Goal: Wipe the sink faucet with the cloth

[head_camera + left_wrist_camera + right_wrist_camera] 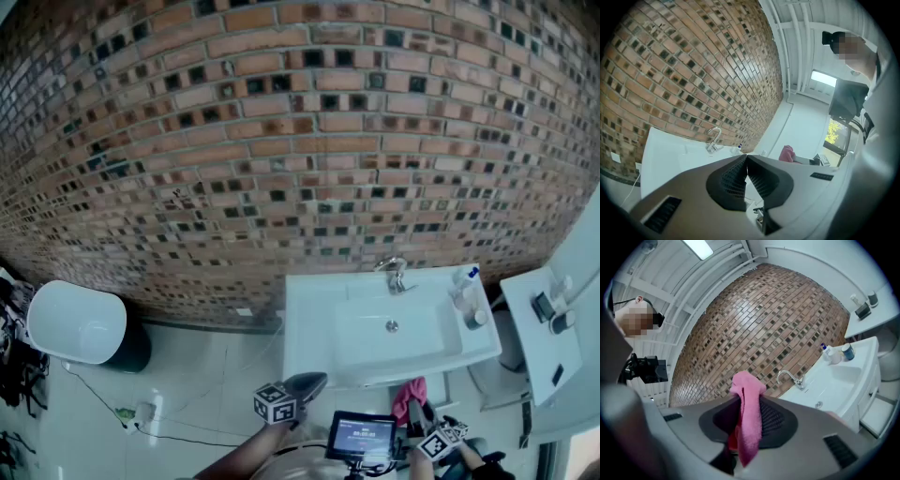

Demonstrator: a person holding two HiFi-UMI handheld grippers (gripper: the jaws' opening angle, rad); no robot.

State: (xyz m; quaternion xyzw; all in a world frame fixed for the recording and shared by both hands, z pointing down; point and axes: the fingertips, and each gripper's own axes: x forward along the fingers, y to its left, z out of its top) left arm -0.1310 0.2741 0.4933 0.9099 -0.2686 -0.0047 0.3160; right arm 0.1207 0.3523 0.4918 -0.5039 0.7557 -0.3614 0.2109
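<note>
One pink cloth point(749, 420) is clamped in the right gripper point(749, 394); the left gripper point(746, 159) is closed, empty. One faucet point(790, 377) stands ahead of both.

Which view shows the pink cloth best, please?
The right gripper view: the pink terry cloth hangs large and central, clamped in the right hand-held gripper. The head view shows only a small bunch of it near the white sink; the left gripper view, a distant pink lump.

No writing can be read anywhere; the lines on the small screen point(363, 436) are too blurred.
</note>
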